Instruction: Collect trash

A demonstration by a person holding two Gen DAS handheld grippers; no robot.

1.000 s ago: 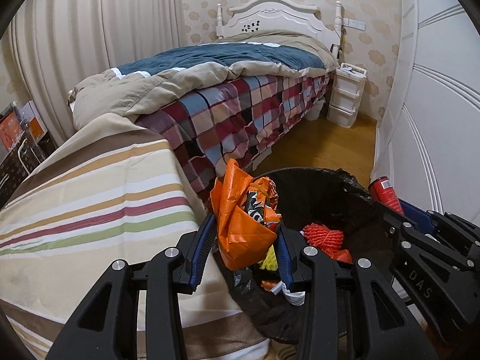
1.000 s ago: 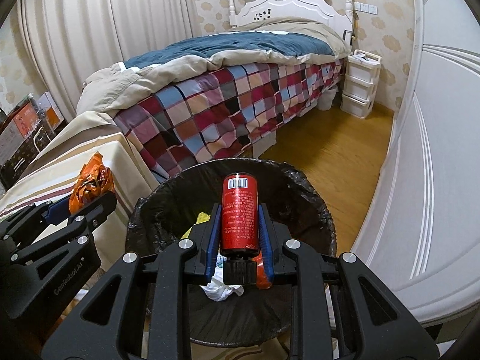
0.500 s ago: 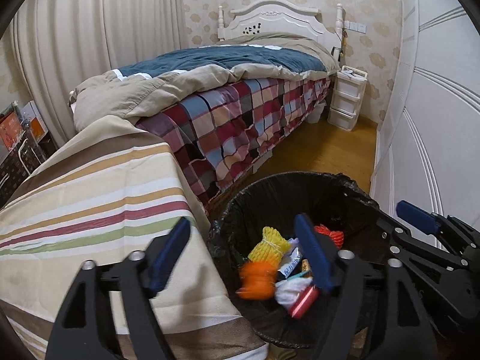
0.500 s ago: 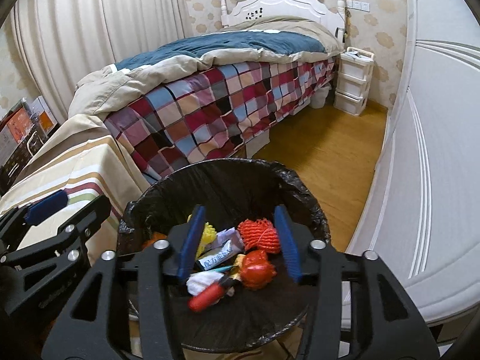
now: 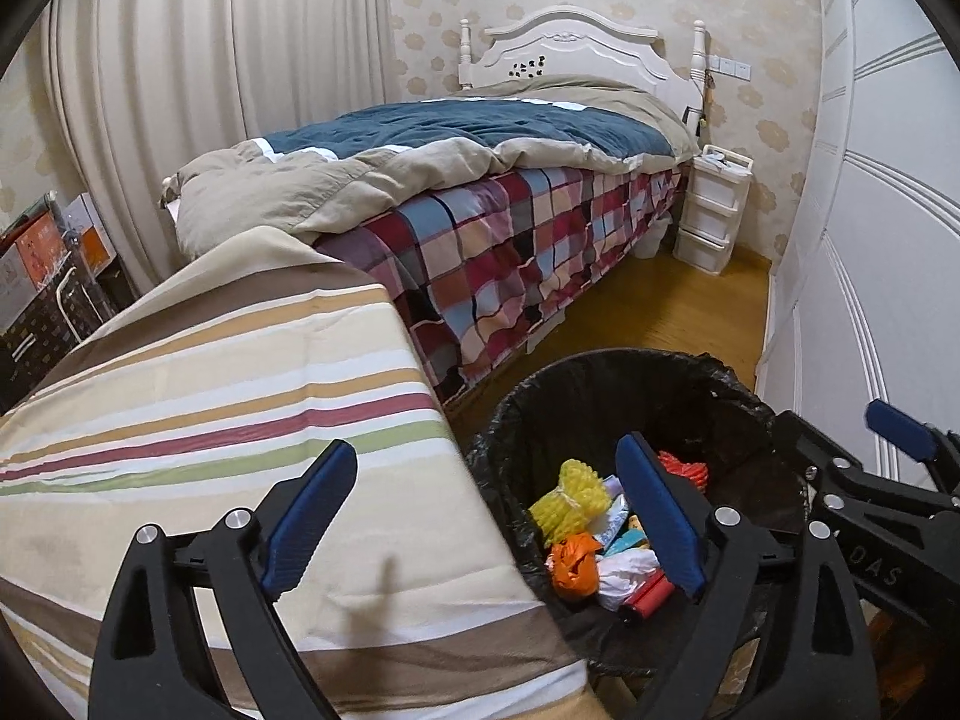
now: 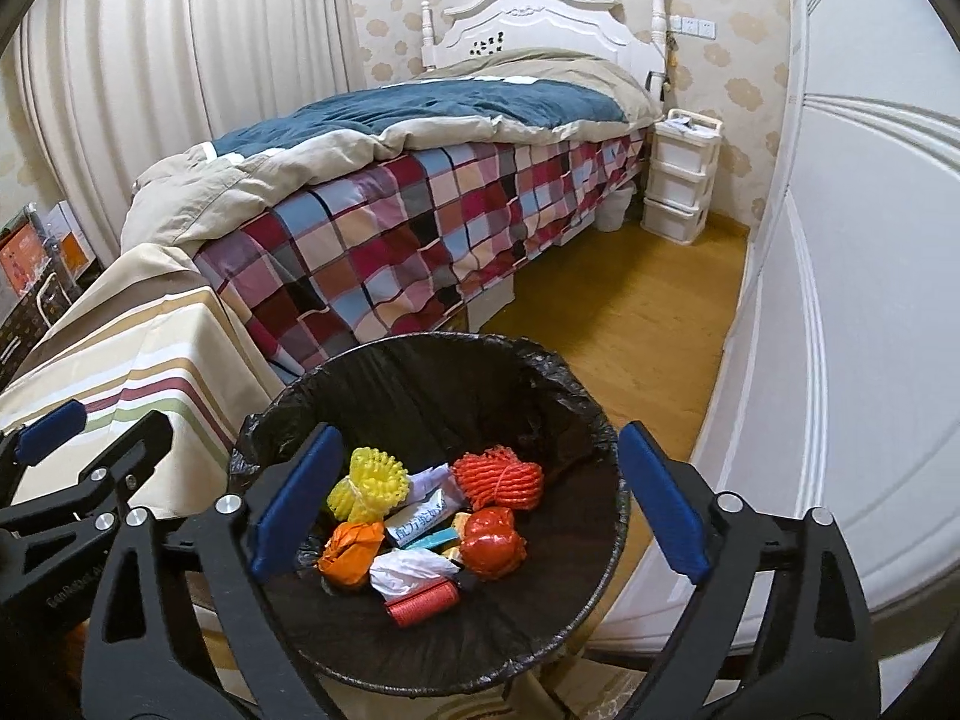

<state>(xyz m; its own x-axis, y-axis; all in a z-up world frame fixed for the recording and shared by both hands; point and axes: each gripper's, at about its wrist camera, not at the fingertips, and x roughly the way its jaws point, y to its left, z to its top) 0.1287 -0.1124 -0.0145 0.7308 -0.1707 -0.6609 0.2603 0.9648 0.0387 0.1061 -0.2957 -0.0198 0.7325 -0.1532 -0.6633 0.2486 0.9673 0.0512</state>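
Now both the left gripper [image 5: 486, 516] and right gripper [image 6: 477, 495] gape above the bin [image 6: 432, 360]

I am looking into a home bedroom. A single bed [image 5: 480, 180] with a white carved headboard [image 5: 570, 48], blue-and-beige duvet and checked sheet stands against floral wallpaper [image 5: 750, 30]. Pale curtains [image 5: 210, 60], a white plastic drawer unit [image 5: 711, 210], wooden floor [image 5: 660, 312] and white wardrobe doors [image 5: 870, 210] surround it.

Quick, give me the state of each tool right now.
Left tool: open, holding nothing, over the striped cloth's edge beside the trash bin.
Right tool: open, holding nothing, above the bin.
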